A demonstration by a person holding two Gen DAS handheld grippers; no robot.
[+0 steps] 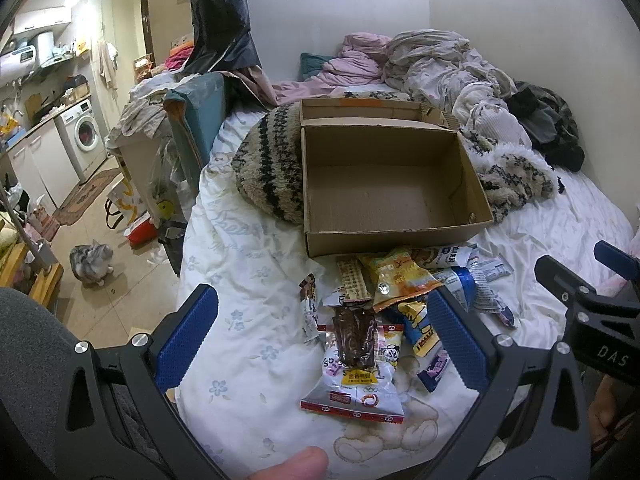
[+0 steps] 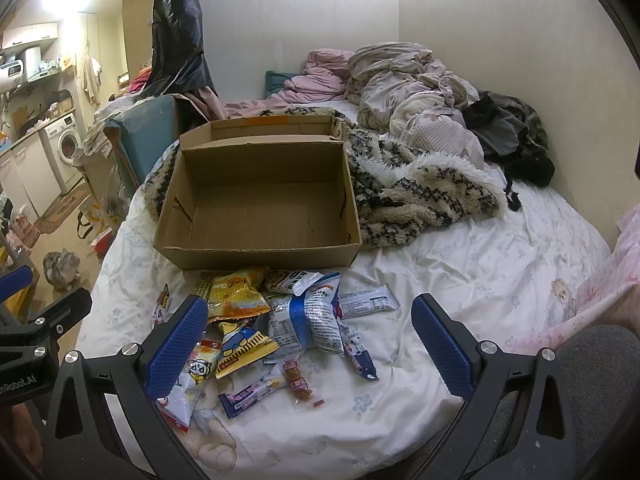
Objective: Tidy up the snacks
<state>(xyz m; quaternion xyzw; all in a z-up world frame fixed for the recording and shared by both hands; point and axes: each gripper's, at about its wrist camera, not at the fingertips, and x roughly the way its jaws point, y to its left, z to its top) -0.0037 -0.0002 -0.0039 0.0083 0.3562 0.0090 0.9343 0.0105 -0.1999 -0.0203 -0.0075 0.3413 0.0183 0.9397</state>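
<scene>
on the near part of the white floral-print bedsheet (image 2: 460, 264), a loose heap of small foil and plastic snack packets (image 2: 280, 320) lies just in front of the open brown cardboard box (image 2: 260, 200); the box sits further back, partly on a shaggy cream-and-black striped blanket (image 2: 420, 196), and its floor shows bare, so nothing appears sorted into it yet; among the heap are a yellow-orange crinkled chip bag (image 2: 236, 292), a blue-and-white pouch (image 2: 308, 320), a slim white wrapped bar (image 2: 368, 300) at the right edge, and, nearest in the left wrist view, a clear packet with a dark brown strip inside (image 1: 354, 344); the left gripper (image 1: 320, 328) hovers low over the near-left of the heap with its blue-padded fingers spread wide and nothing between them; the right gripper (image 2: 308, 340) hangs over the middle and right of the heap, jaws likewise wide apart and empty; by my reading the task is at its very start, with every visible packet still to be picked up and moved into the box; on the far left floor a grey tabby cat (image 1: 91, 260) sits well apart from the bed.
</scene>
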